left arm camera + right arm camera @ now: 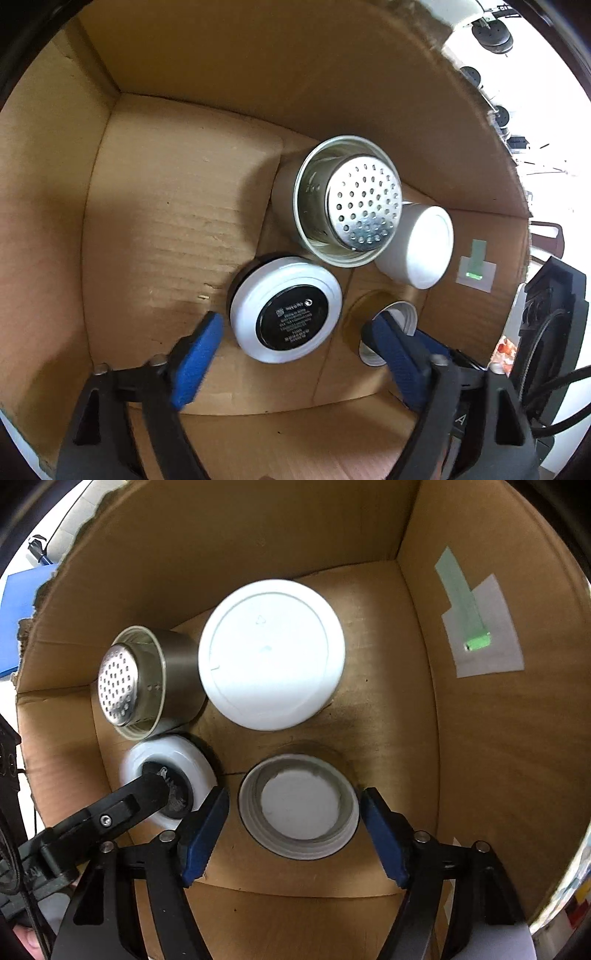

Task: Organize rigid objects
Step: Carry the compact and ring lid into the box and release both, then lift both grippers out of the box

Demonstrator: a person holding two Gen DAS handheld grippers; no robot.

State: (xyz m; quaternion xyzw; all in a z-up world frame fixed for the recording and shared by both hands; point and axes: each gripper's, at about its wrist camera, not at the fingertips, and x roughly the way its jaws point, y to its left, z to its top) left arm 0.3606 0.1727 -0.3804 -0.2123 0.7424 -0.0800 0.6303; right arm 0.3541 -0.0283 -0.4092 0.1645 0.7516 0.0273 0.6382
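Straddling white jars in box, both claws [291, 332] [295, 808] wide, gripping nothing; label unreadable

Brown cardboard box [472, 760], open at the top, carrying four things on its floor. Steel cup with perforated insert [147, 681] lying on its side, touching an upturned white tub [271, 653]. Nearer, a white disc with black centre [284, 319] and a white threaded lid [299, 806], just beside each other.

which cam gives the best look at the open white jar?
Right wrist: the open white jar sits whole between the right gripper's open fingers, mouth up. Left wrist shows only a sliver of it behind the left gripper's blue pad.
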